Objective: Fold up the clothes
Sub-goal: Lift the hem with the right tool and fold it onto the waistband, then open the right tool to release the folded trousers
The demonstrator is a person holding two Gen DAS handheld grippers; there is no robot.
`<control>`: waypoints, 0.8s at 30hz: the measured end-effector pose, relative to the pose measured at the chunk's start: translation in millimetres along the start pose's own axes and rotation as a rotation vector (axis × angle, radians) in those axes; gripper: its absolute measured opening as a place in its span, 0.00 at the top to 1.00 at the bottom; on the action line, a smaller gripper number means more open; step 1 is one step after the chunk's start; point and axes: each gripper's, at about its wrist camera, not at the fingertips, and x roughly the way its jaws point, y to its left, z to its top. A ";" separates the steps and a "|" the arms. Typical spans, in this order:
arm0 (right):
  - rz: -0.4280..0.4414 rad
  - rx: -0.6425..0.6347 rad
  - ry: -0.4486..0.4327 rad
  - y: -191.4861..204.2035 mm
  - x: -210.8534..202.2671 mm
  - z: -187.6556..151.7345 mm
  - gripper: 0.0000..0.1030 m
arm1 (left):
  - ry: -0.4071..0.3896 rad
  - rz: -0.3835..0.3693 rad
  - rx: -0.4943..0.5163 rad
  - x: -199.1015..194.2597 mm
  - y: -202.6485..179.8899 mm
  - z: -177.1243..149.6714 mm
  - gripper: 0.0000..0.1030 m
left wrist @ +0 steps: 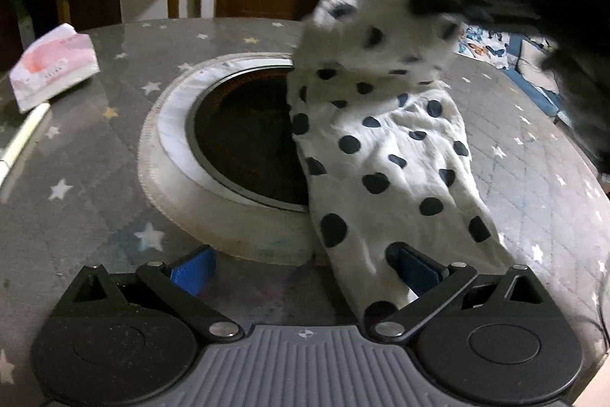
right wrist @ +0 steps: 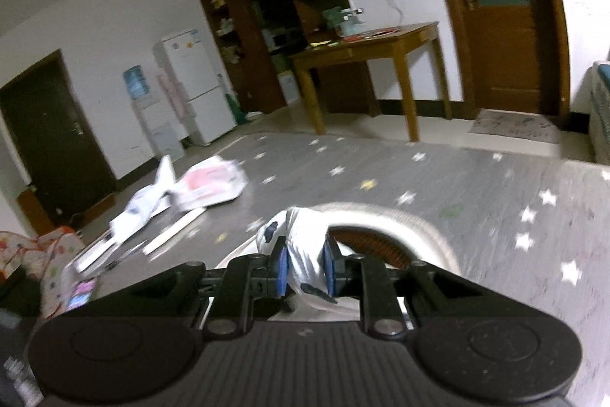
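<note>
Our right gripper (right wrist: 305, 267) was clamped on a bunched end of the dotted cloth (left wrist: 385, 155) — lifting it above the table (left wrist: 95, 216). The rest trailed across the round ring (left wrist: 171, 147) toward our left gripper (left wrist: 305, 266), whose jaws stood wide apart.

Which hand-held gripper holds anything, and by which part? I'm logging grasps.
The right hand-held gripper pinches a bunched edge of the polka-dot garment, lifting it. The left hand-held gripper is open, holding nothing.
</note>
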 end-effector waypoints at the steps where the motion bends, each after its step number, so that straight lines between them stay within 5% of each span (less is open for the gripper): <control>1: 0.015 0.000 0.002 5.3 -6.4 -5.3 0.83 | -0.004 0.007 0.000 -2.1 1.3 -0.3 0.00; 13: 0.180 -0.165 0.088 73.1 -72.8 -100.0 0.83 | -0.088 0.123 -0.064 -39.4 30.2 -7.3 0.00; 16: 0.171 -0.259 0.093 85.6 -87.2 -119.9 0.82 | -0.100 0.137 -0.074 -46.7 34.1 -9.8 0.00; 19: 0.164 -0.338 0.137 93.5 -94.1 -136.4 0.66 | -0.104 0.142 -0.078 -49.6 35.4 -11.1 0.00; 24: 0.157 -0.369 0.188 98.9 -101.0 -150.5 0.66 | -0.113 0.134 -0.067 -53.0 30.2 -10.9 0.00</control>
